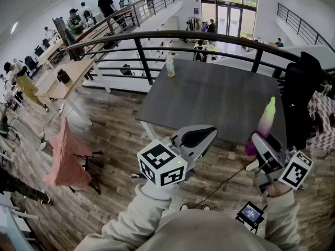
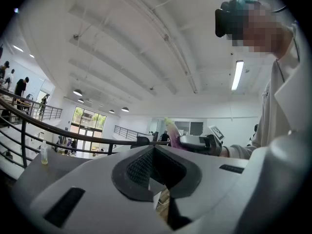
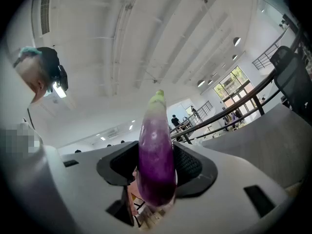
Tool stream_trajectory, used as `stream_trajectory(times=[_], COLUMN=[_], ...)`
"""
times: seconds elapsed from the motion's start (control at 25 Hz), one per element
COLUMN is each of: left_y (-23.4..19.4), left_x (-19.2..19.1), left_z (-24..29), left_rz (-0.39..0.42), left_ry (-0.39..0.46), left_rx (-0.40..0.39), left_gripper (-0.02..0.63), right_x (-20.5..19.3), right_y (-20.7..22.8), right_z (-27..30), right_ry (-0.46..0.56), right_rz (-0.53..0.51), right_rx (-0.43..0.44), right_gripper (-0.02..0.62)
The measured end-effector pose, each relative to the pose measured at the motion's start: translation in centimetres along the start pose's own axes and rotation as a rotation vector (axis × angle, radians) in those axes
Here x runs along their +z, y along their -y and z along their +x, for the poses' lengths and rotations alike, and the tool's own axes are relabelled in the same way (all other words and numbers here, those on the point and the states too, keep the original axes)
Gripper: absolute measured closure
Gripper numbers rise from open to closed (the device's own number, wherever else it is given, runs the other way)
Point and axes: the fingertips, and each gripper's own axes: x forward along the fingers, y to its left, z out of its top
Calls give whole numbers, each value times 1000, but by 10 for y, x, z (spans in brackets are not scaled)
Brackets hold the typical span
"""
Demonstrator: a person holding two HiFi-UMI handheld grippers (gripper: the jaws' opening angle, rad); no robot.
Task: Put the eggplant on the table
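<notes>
Right gripper view looks straight along the right tongs (image 3: 157, 177), whose two dark pads are clenched on the eggplant (image 3: 156, 145), one pad against each flank of its thick purple lower half. The eggplant stands nearly upright between them. Its pale green tip points up and away from the tongs, and its rounded purple end sits low in the gap. The grey surface (image 3: 273, 145) lies to the right of these tongs and beyond them.

From the head view, the eggplant rises out of the front of the right tongs, carried in the air. Its green tip shows against the near right part of the dark surface, and nothing shows it touching there.

The left tongs (image 1: 196, 138) are held beside the right ones, well apart from them, just short of the near edge of the surface. In the left gripper view their pads meet along a centre line with nothing between them, so they are clenched and empty. Only wooden floor (image 1: 104, 135) shows through the small gap beneath.

Far ahead of the left tongs, a clear bottle (image 1: 170, 67) stands on the far corner of the surface, close to the black railing (image 1: 141, 51). Ahead of the right tongs and off to their right stands a black chair (image 1: 301, 88).
</notes>
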Motion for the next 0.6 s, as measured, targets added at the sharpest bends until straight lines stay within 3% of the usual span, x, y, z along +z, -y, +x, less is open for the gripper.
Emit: stream_trajectory(times=[0.6], left_y=[16], left_x=[6], left_z=[0], left_rz=[29], left_ry=[17], left_rx=[-9], left_gripper=[609], right_x=[4], right_y=[-6], right_z=[-14], right_ry=[3], right_rz=[9], right_rx=[-6], right_gripper=[367])
